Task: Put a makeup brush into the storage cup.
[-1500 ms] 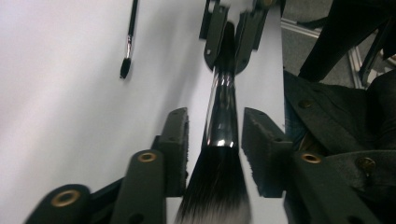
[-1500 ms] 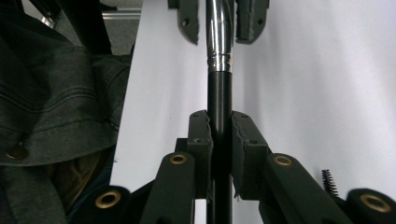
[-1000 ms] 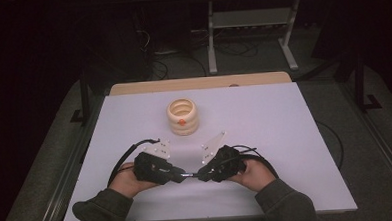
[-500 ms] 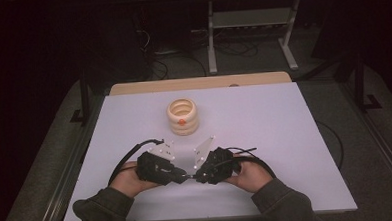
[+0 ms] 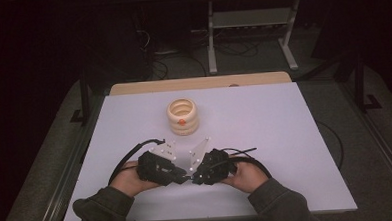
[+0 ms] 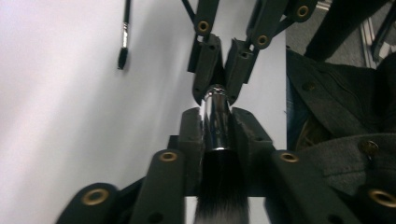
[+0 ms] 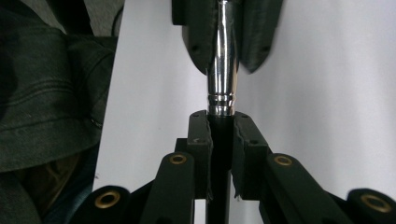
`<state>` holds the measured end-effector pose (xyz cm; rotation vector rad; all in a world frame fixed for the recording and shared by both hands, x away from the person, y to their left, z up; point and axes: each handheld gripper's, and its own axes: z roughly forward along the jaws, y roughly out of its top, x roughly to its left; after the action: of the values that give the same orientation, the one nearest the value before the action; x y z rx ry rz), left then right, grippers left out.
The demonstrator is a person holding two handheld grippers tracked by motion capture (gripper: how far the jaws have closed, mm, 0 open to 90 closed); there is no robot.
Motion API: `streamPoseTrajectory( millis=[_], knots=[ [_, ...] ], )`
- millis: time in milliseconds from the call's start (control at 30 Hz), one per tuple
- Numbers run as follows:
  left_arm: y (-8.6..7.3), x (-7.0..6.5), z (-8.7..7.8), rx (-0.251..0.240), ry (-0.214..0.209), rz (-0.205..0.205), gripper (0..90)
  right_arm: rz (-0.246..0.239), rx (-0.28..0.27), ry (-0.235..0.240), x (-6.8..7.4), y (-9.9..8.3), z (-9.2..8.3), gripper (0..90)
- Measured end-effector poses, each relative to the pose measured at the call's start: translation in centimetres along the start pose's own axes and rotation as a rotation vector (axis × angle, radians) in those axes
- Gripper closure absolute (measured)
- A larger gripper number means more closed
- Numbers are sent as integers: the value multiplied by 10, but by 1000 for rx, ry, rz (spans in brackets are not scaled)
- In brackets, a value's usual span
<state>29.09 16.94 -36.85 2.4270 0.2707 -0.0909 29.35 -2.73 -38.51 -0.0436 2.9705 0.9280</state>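
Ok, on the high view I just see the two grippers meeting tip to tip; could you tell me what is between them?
Observer: A brush, chrome ferrule and dark bristles, spanning the gap.
Operator: Who holds the handle?
Observer: The right gripper, its jaws just closing, presses the black handle below the ferrule.
Operator: And the left?
Observer: The left gripper, jaws just opening, flanks the ferrule; contact is unclear.

Evenly lit white table (image 5: 285, 136), set in a dark, dim room.
Soft shadows are cast beneath the hands. Bright glare is seen on the brush's metal ferrule (image 7: 220, 70); the nearest jaw parts and the bristles (image 6: 219, 186) are rendered blurred.
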Motion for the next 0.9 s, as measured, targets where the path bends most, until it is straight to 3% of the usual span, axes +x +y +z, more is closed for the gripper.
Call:
streamPoseTrajectory(
  millis=[133,333,467,567,767,900],
  knots=[
    [-3,2,-5,-7,10,5,612,19,-17,0,-1,-7,-2,783],
    [-4,3,-6,-21,-1,8,631,35,-45,-8,-1,-10,-4,782],
    [-3,3,-5,-21,-3,-14,593,31,-69,-18,-2,-9,-6,783],
    [-5,5,-6,-60,-17,-39,589,44,-104,-17,-3,-11,-8,783],
    [-5,8,-11,-85,-21,-45,622,46,-100,-13,-2,-13,-4,783],
    [-5,9,-13,-97,-29,-44,709,50,-123,-12,-3,-13,-4,783]
  ],
)
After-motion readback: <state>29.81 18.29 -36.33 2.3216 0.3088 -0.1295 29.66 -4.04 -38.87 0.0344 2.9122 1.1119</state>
